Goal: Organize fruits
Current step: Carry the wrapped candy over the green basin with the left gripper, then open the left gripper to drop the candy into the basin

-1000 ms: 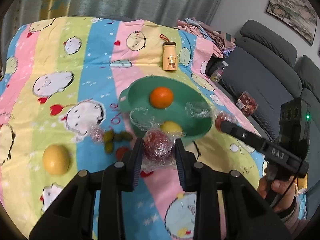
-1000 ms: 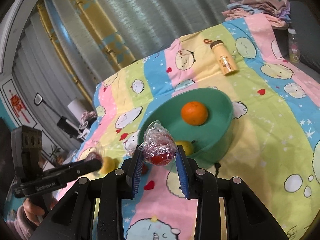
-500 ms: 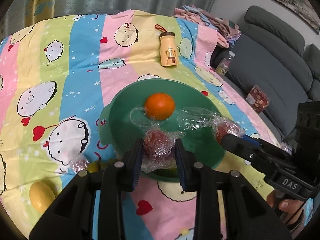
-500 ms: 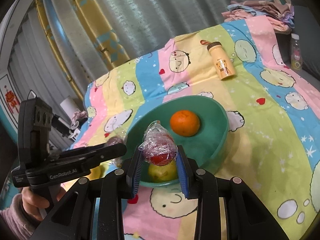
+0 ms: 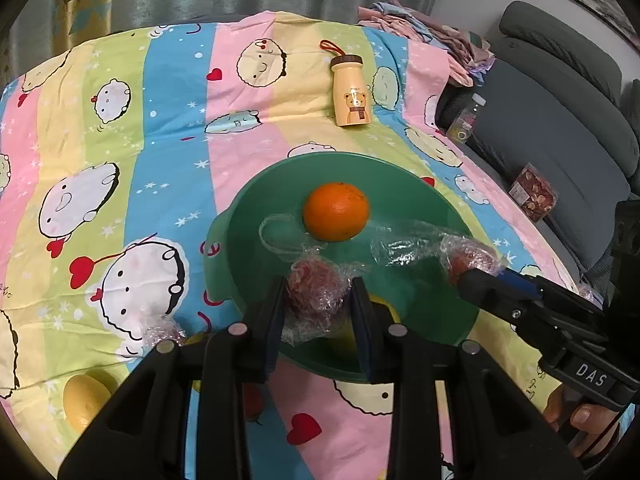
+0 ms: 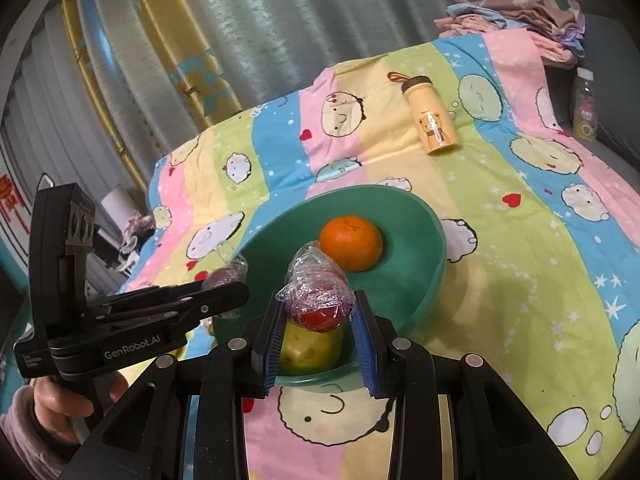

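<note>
Each gripper, left (image 5: pixel 318 304) and right (image 6: pixel 316 312), clamps a light, slippery cling-wrapped red fruit (image 5: pixel 316 288) sideways, the green bowl (image 5: pixel 424 196) at twelve o'clock.

left wrist: down, close | right wrist: shallower | shared: green bowl (image 5: pixel 240 248)

We note soft, even indoor light, moderately bright; no hard shadows. We see small glare specks on plastic wrap (image 6: pixel 316 292). Strong fisheye bending, dark vignette at corners. Focus acceptable centrally; we find edges slightly soft.
</note>
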The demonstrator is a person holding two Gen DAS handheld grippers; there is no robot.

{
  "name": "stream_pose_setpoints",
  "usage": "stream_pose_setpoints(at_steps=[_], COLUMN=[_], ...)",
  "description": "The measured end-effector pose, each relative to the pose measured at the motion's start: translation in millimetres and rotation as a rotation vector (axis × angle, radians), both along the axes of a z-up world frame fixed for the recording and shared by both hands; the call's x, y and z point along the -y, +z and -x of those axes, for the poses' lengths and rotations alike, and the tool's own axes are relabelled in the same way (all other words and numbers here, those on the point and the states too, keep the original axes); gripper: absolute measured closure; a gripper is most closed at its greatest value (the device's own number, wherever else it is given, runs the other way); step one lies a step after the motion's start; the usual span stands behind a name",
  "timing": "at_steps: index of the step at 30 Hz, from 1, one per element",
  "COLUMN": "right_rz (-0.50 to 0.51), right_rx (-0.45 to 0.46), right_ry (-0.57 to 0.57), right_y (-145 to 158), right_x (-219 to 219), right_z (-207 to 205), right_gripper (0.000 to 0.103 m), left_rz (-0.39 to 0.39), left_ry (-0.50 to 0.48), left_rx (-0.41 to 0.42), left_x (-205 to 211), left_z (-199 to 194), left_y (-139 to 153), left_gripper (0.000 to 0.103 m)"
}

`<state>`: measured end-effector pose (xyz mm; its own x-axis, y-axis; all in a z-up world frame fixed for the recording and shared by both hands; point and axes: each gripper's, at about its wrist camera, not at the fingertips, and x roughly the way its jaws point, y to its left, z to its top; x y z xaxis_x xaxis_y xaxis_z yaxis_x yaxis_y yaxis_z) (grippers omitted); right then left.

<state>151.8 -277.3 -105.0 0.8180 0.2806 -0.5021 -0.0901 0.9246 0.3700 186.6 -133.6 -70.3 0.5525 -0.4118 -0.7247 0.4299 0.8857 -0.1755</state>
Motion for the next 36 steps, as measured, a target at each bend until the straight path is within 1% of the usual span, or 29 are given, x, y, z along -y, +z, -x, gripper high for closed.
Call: stream_pose_setpoints(at_steps=[2, 4, 5, 7, 9, 12, 15, 19, 26, 28, 36], right_rz=[0.003, -0.001, -0.005, -0.009, -0.011, -0.017, -0.021, -0.017, -0.005, 0.012, 0.027], right_rx=[-0.009, -0.007, -0.004, 0.007, 0.013, 0.019, 0.026, 0.038, 0.040, 0.034, 0.026], right_ry=[-0.009, -0.021, -0.025, -0.026, -0.025, -0.022, -0.019, -0.011, 0.005, 0.012, 0.080], right_y=[0, 0, 0, 2, 4, 6, 9, 14, 17, 16, 20], right_x=[1, 3, 3, 4, 5, 5, 5, 3, -6, -12, -37], right_z=[-1, 0, 1, 3, 4, 8, 14, 26, 46, 50, 65], right_gripper=[0.068, 0.062, 0.058, 0.056, 0.056, 0.055, 0.052, 0.050, 0.045, 0.045, 0.045], left_rz=[0.003, 0.008, 0.011, 0.016, 0.018, 0.021, 0.019, -0.012, -0.034, -0.041, -0.057], left_ry=[0.007, 0.014, 0.017, 0.024, 0.029, 0.041, 0.050, 0.076, 0.124, 0.130, 0.153], left_rx=[0.004, 0.008, 0.012, 0.019, 0.024, 0.034, 0.050, 0.064, 0.062, 0.061, 0.058], left_x=[-2, -3, -4, -6, -7, -10, -13, -19, -35, -40, -57], left_z=[0, 0, 0, 1, 3, 9, 16, 30, 58, 67, 96], left_y=[1, 2, 3, 5, 7, 12, 17, 21, 19, 19, 22], left_gripper=[0.067, 0.055, 0.052, 0.046, 0.043, 0.030, 0.026, 0.018, 0.015, 0.015, 0.013])
